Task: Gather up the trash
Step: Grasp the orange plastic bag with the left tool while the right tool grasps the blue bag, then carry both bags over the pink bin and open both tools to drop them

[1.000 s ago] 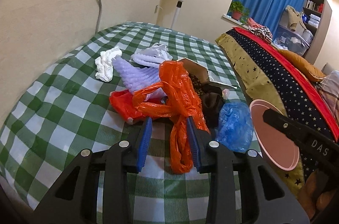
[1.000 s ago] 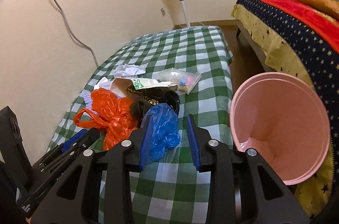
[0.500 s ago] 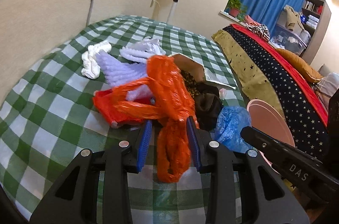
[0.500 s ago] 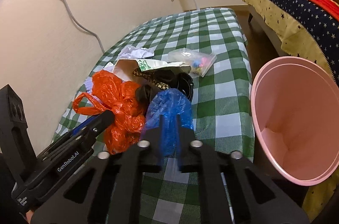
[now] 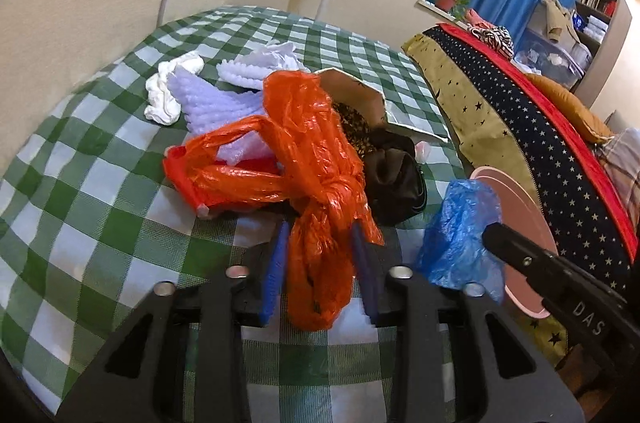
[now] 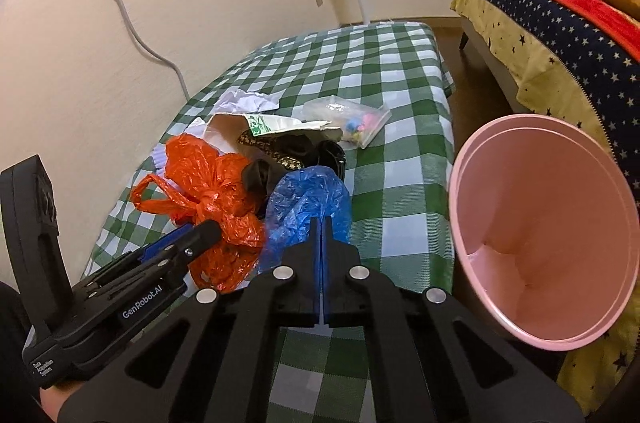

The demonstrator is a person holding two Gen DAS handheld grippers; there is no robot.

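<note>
Right tool (image 6: 321,223) clamped on blue bag (image 6: 308,203); left tool (image 5: 320,255) open — orange bag (image 5: 316,191) between fingers, contact unclear.

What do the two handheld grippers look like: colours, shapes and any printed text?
Both are matte black plastic with triangular cut-outs and silver round screw heads. Each finger carries a ribbed blue pad. The left gripper has white "GenRobot.AI" print on its side in the right wrist view and a tall black block at the rear. The right gripper shows white letters "DAS". No cables or sleeves are visible.
</note>
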